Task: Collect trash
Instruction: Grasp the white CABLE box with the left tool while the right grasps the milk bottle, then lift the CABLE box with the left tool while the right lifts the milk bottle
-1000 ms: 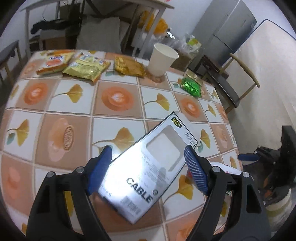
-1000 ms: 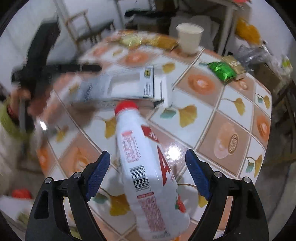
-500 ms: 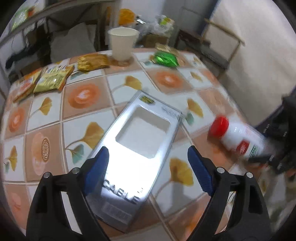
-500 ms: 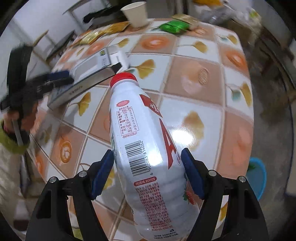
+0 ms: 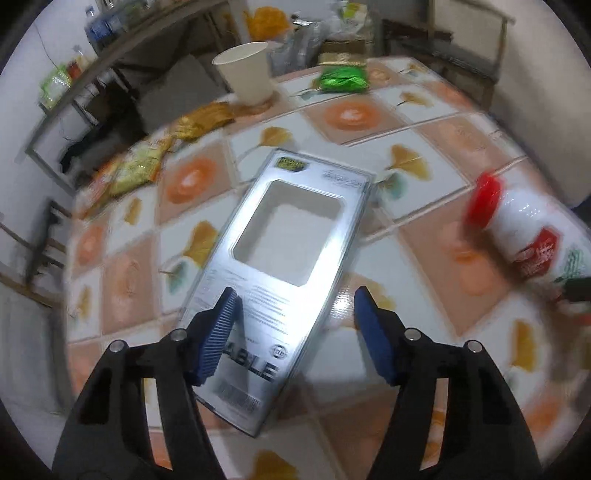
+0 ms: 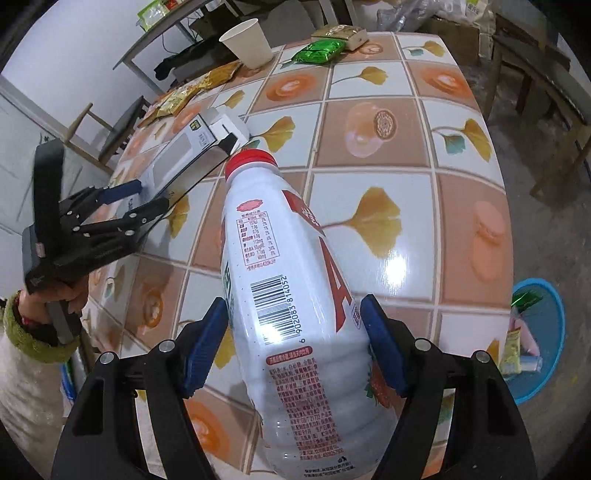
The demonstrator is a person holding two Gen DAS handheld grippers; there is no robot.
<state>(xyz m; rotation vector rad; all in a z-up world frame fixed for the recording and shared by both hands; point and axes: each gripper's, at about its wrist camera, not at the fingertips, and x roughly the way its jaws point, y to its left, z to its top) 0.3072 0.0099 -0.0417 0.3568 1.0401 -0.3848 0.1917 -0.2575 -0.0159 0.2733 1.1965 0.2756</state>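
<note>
Over the tiled table (image 6: 406,155), the right gripper (image 6: 295,343) clamps a bottle (image 6: 295,295); the left gripper (image 5: 295,325), jaws parted, straddles a box (image 5: 280,266). Cup (image 6: 247,42) and wrappers (image 6: 317,51) remain; some trash already fills the floor basin (image 6: 546,332).

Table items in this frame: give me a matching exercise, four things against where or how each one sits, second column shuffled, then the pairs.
Things:
1. white bottle
2. cable box
3. paper cup
4. green packet

States:
A. upright near the table's far edge
B. clamped in the right gripper
C. lying flat beside a gold packet
D. between the left gripper's parted fingers

Pairs: 1-B, 2-D, 3-A, 4-C
</note>
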